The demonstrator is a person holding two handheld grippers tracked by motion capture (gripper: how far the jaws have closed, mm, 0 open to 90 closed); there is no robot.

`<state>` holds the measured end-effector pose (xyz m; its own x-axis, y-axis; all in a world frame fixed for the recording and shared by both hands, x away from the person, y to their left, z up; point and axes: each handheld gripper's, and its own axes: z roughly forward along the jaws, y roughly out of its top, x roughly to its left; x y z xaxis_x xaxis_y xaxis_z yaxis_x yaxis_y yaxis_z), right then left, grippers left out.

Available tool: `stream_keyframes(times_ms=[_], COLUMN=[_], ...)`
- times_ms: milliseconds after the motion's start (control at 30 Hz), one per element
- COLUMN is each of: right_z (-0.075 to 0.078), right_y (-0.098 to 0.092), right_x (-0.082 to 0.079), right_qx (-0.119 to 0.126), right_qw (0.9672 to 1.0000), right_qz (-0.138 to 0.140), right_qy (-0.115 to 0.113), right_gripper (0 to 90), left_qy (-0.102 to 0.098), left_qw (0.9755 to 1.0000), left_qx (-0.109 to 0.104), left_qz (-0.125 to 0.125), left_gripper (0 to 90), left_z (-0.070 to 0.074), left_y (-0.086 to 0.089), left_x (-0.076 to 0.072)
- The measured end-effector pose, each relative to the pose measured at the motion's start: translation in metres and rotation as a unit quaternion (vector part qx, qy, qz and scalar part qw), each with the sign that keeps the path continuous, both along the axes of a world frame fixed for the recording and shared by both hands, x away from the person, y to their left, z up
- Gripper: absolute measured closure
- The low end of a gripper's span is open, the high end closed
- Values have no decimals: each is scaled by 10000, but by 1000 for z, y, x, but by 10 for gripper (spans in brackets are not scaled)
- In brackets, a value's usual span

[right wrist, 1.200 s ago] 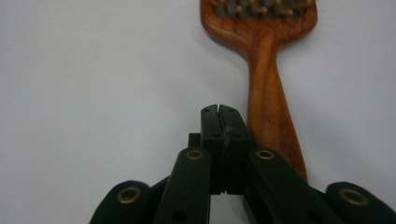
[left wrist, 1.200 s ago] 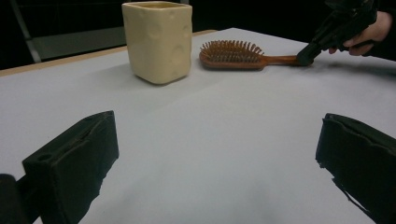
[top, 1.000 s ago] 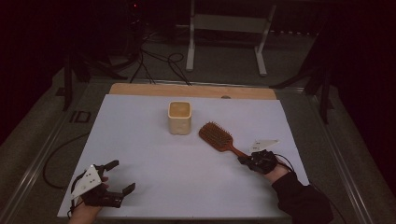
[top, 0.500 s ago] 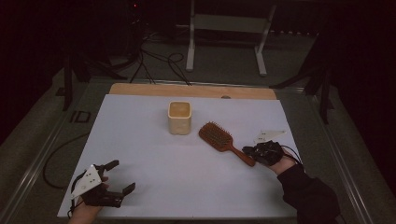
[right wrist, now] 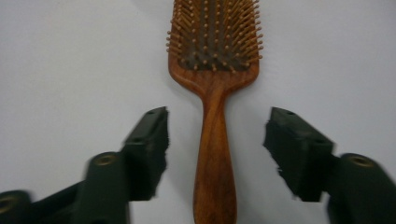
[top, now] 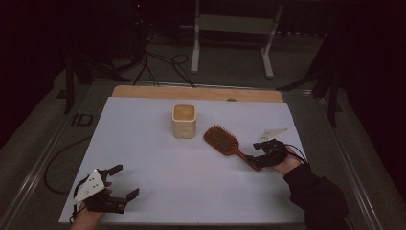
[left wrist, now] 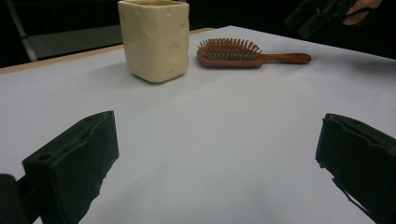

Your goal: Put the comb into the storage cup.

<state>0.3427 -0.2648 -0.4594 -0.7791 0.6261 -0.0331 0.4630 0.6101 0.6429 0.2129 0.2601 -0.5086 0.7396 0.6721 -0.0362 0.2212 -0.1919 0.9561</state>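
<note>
Claw: my right gripper [right wrist: 215, 149], jaws just opened, clear of the handle.
Hairbrush [right wrist: 212, 93]: lying bristles up, handle between my jaws.
Table [right wrist: 70, 60]: white.

Glossy wooden hairbrush [right wrist: 212, 93], matt dimpled ceramic cup [left wrist: 155, 38]

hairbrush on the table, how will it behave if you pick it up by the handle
The hairbrush looks like solid wood, so probably stiff. Its wide bristled head likely makes it dip head-first from a grip at the handle's end. The glossy, rounded handle may slip or twist between the pads.
</note>
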Motion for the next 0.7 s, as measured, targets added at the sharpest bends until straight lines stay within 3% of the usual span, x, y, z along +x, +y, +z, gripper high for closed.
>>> stream_keyframes(times_ms=[133,267,333,533,700], right_z=[0,-1,-2,-9,-10], right_y=[3,5,7,16,22], right_x=[4,10,13,22,27], right_qx=[-71,-2,-25,-474,-716], right_qw=[9999,9992,9988,9970,9957], right_qz=[110,176,243,227,237], right_qy=[73,363,429,560,534], right_gripper=[253,142,135,145,145], left_qy=[3,-2,0,-3,-9], left_qw=[10000,10000,10000,10000,10000], left_qx=[-2,8,8,-1,-16], left_qz=[6,-6,1,4,5], left_gripper=[0,0,0,0,0], left_z=[0,0,0,0,0], left_y=[0,0,0,0,1], left_x=[0,0,0,0,0])
